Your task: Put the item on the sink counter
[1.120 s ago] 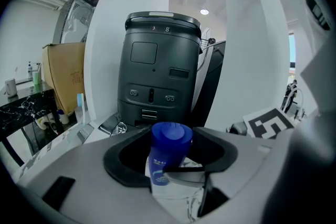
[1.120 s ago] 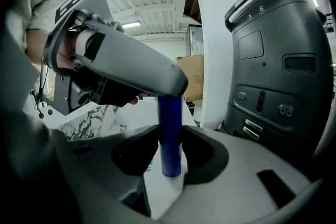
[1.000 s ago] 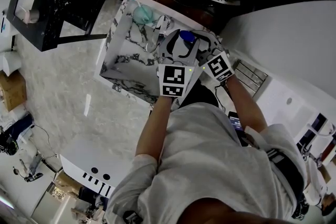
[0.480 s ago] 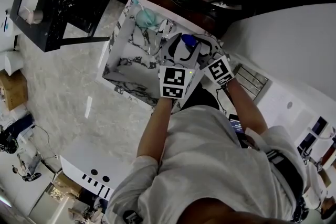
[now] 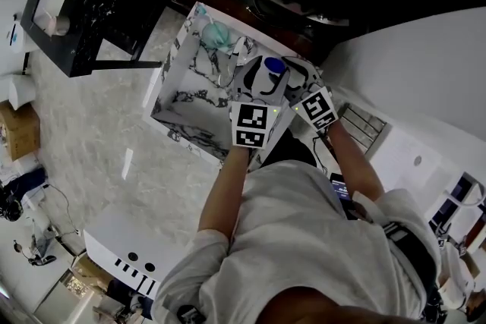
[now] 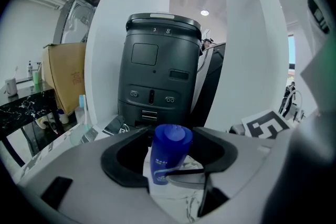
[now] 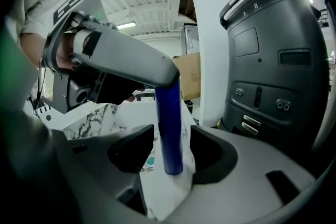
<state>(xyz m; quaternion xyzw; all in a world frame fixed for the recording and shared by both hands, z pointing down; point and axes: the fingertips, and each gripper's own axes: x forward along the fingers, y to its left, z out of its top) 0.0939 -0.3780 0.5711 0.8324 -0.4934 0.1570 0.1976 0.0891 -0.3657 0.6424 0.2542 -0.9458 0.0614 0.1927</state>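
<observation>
**Left tool has the blue bottle, right tool just let go**

Left tool (image 6: 169,136) is clamped on the blue bottle (image 6: 168,165), one jaw on each narrow side, so its own camera looks at the wide face with the label. From the right gripper view, one of its jaws crosses the top end of the bottle.

Right tool (image 7: 171,134) has just been opening. The bottle is between its jaws, but there's a gap on both sides and neither pad touches.

The bottle is upright, with its lower end right at the white marble bench (image 5: 186,99), close to the edge nearest the person. I can't tell if it actually touches the top.

A teal thing (image 5: 217,34) lies by the far corner of the bench. A dark grey machine (image 6: 157,76) stands just past the far edge.
</observation>
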